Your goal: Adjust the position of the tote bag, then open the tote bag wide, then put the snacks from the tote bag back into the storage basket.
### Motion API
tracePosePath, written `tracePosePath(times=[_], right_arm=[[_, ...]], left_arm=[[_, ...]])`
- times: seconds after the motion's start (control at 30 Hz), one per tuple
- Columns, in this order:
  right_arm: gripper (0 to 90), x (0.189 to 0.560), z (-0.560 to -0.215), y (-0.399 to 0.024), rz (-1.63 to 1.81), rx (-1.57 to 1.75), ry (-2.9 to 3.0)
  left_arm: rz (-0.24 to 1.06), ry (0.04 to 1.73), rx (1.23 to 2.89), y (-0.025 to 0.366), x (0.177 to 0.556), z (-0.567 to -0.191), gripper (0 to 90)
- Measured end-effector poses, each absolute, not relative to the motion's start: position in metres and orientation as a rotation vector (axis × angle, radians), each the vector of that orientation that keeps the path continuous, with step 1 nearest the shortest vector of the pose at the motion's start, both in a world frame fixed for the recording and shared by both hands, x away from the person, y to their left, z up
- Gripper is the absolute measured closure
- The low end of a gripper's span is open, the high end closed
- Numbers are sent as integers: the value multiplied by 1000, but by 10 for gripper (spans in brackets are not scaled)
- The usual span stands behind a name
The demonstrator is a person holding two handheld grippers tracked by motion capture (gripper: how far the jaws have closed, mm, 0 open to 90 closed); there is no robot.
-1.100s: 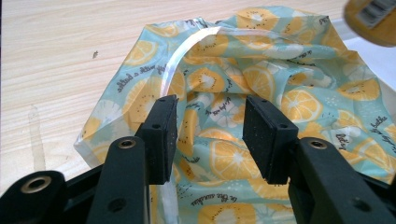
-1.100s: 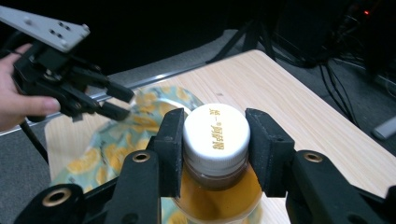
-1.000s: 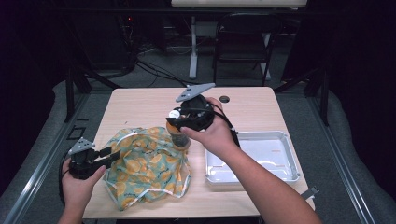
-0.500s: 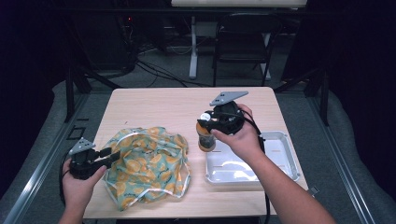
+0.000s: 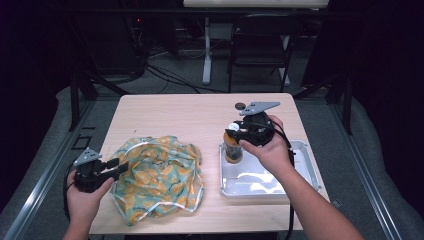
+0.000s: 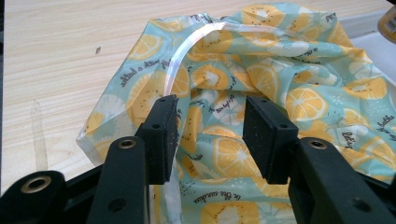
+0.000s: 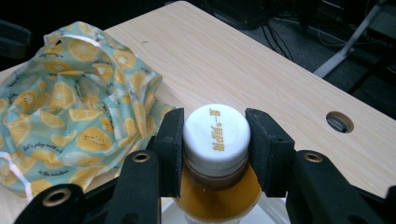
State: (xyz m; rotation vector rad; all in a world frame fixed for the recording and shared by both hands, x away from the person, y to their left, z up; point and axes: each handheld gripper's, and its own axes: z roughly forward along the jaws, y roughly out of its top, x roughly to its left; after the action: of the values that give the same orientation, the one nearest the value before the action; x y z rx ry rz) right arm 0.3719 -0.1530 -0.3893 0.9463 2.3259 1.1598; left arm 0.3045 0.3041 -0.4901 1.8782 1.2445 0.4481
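Currently, the right gripper (image 5: 235, 136) pinched the white-capped amber drink bottle (image 5: 232, 149) over the shallow metal tray (image 5: 305, 170), at 3 o'clock from the fruit-print plastic bag (image 5: 157, 177). Left gripper (image 6: 210, 130) jaws stood spread at the bag's edge. Next: lower, release.

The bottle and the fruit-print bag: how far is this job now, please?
Done: the bottle is out of the fruit-print bag and over the metal tray. In hand: the right gripper grips it at the white cap, while the left gripper stands at the bag's edge. Left: probably set the bottle down and release; whether it touches the tray I cannot tell.
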Motion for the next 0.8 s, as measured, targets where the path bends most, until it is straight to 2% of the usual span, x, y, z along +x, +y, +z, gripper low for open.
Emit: tracePosePath(times=[0.8], right_arm=[[588, 409, -435, -154, 1106, 1069, 2318]], left_arm=[[442, 1255, 1881, 306, 306, -492, 549]])
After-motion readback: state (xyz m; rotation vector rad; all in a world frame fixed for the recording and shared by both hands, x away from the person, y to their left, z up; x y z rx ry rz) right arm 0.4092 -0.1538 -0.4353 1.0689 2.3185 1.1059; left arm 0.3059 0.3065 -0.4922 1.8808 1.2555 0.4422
